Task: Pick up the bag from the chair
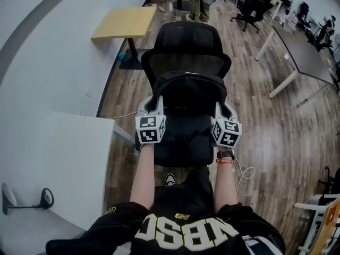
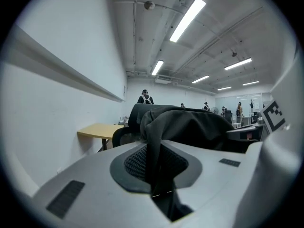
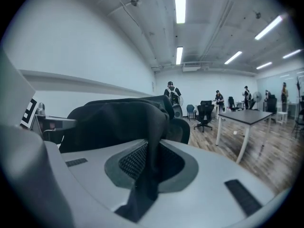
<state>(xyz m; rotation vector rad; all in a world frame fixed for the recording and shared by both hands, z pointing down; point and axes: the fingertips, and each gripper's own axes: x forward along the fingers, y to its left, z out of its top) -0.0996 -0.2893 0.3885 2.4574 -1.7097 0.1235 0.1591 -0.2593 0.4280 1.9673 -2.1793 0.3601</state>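
A black fabric bag (image 1: 187, 89) hangs between the two grippers above the seat of a black office chair (image 1: 186, 44). My left gripper (image 1: 155, 108) is shut on the bag's left edge; in the left gripper view a fold of the bag (image 2: 187, 127) runs down between the jaws of that gripper (image 2: 159, 175). My right gripper (image 1: 220, 111) is shut on the bag's right edge, and the right gripper view shows the cloth (image 3: 123, 120) pinched in that gripper (image 3: 149, 175). The chair seat (image 1: 183, 142) lies under the bag.
A white desk (image 1: 53, 158) stands at the left, close to the chair. A yellow-topped table (image 1: 125, 23) is behind it by the wall. Grey tables (image 1: 303, 49) and more office chairs (image 1: 252, 7) fill the back right. People stand at the far end. Wood floor (image 1: 281, 142) lies to the right.
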